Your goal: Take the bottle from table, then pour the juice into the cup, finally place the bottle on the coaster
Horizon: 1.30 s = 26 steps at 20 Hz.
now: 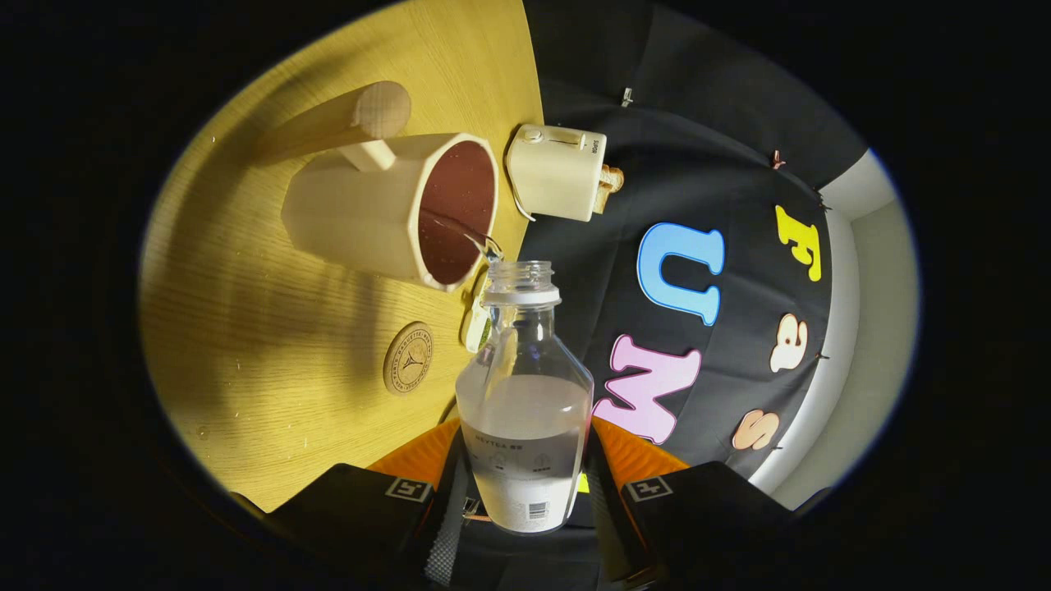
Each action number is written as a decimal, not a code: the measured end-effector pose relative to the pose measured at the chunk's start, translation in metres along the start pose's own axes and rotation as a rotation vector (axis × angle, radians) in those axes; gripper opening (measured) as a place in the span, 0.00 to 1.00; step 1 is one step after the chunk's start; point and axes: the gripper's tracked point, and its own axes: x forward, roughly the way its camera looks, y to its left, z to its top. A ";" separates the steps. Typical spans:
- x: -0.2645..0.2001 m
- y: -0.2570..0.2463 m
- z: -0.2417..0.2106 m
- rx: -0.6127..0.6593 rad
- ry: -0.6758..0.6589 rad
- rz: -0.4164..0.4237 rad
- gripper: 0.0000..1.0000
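A clear bottle [524,402] with no cap, holding pale liquid, sits between my fingers, and my gripper [525,484] is shut on its lower body. The whole view is rolled over, so the bottle is tipped toward the cup. A thin stream runs from the bottle's mouth into the cream, faceted cup [394,209], which has a dark brown inside and a wooden rod handle. The cup stands on the wooden table [246,328] just beyond the bottle's neck. A round wooden coaster [408,357] lies on the table beside the cup, nearer to my fingers.
A small cream box-shaped appliance [558,171] stands at the table's edge beyond the cup. A small white and green object [478,324] lies at the table edge behind the bottle's shoulder. The black cloth wall hangs past the table.
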 end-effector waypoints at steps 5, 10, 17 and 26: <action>0.003 -0.002 -0.001 -0.018 -0.003 -0.007 0.70; 0.003 -0.003 0.000 -0.032 -0.011 -0.016 0.70; 0.004 -0.005 0.001 -0.052 -0.022 -0.028 0.70; 0.006 -0.008 0.003 -0.103 -0.033 -0.045 0.70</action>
